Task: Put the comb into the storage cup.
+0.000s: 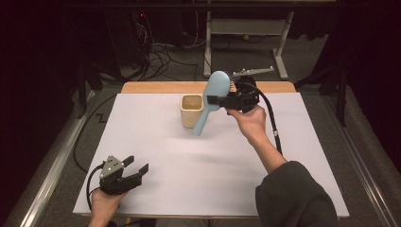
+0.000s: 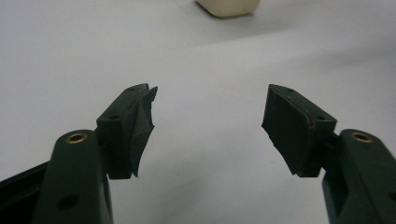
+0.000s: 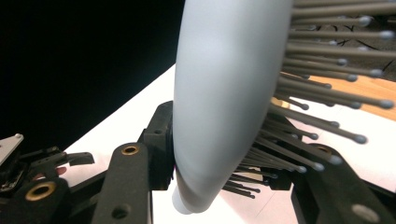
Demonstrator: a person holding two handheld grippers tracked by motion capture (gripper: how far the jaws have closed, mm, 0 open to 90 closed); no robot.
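- Right gripper raised over the far middle of the white table sheet, jaws clamped on a light blue hairbrush
- High view: brush tilted, head up and away, handle end slanting down just beside a cream cup; whether handle touches cup cannot be told
- High view shows the brush's smooth back; bristles mostly hidden behind the head and gripper body
- Right gripper view: bristles plain, ball-tipped, pointing right; brush top cut off by frame edge; jaw pads largely hidden behind brush
- Left gripper near the front left corner of the sheet, jaws spread wide, nothing between them
- Left gripper view: left pad looks torn or peeling; cup cut off at top edge, base alone visible
- Right gripper view also catches the left gripper far off, dim, at lower left
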